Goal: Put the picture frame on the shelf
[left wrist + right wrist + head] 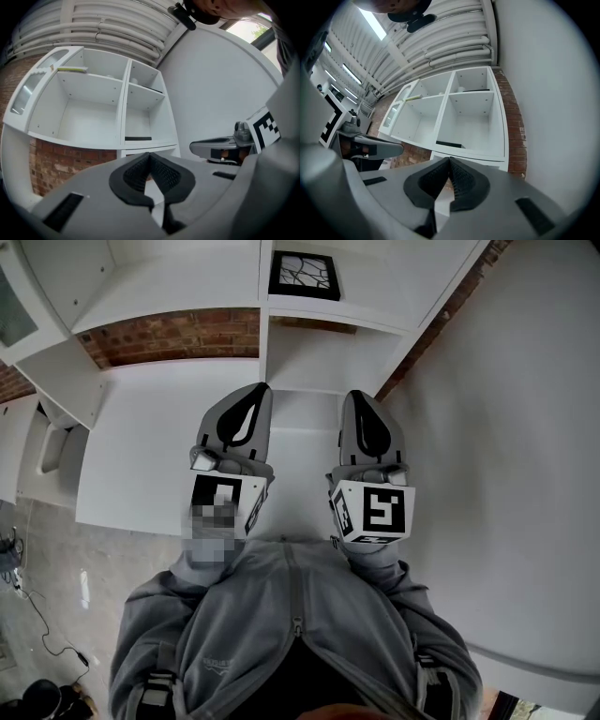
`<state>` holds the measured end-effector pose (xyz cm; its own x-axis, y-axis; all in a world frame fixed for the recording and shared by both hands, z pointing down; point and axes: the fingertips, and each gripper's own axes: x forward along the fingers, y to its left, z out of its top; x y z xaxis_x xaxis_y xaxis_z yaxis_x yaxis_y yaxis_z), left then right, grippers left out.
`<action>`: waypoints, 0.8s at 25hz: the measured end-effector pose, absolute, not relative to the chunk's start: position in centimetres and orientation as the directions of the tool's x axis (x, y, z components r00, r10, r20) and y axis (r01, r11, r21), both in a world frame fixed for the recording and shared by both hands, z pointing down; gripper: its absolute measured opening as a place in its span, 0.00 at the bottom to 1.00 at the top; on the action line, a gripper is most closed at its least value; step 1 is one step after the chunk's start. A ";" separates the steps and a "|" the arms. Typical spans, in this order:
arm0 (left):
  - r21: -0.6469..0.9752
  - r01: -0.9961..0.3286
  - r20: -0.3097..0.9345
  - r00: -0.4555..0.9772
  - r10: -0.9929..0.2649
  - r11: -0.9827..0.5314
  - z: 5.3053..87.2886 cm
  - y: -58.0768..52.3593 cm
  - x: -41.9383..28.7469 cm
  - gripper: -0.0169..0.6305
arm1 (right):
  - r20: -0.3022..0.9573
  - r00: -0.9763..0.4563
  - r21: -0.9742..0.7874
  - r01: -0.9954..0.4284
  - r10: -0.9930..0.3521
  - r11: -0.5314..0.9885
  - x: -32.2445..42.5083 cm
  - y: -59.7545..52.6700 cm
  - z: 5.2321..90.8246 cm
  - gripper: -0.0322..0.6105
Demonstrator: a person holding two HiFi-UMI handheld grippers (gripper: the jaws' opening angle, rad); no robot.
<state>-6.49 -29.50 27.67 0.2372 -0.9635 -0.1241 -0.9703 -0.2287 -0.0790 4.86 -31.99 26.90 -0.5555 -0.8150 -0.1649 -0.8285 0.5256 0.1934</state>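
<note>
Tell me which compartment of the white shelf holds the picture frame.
The lower right compartment. The black picture frame lies flat on its floor, near the front edge. No frame shows in any other compartment.

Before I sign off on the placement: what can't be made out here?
- Picture frame: gripper views show only its thin dark edge, not its face.
- Yellowish strip on the shelf unit's top-left shelf, left gripper view: too small to name.
- Dark thing, head view's bottom-left corner: cut off by the edge.
</note>
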 end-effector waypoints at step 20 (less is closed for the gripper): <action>-0.055 -0.973 -0.048 0.225 -0.973 -0.222 34.4 -26.6 -5.2 0.04 | -0.108 -0.590 0.190 -0.802 -0.800 0.566 5.3 -28.5 33.2 0.09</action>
<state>-5.25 -26.62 34.39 0.2247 -0.9733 -0.0477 -0.9735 -0.2221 -0.0546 5.30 -28.50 33.18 -0.5902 -0.8001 -0.1077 -0.8022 0.5662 0.1896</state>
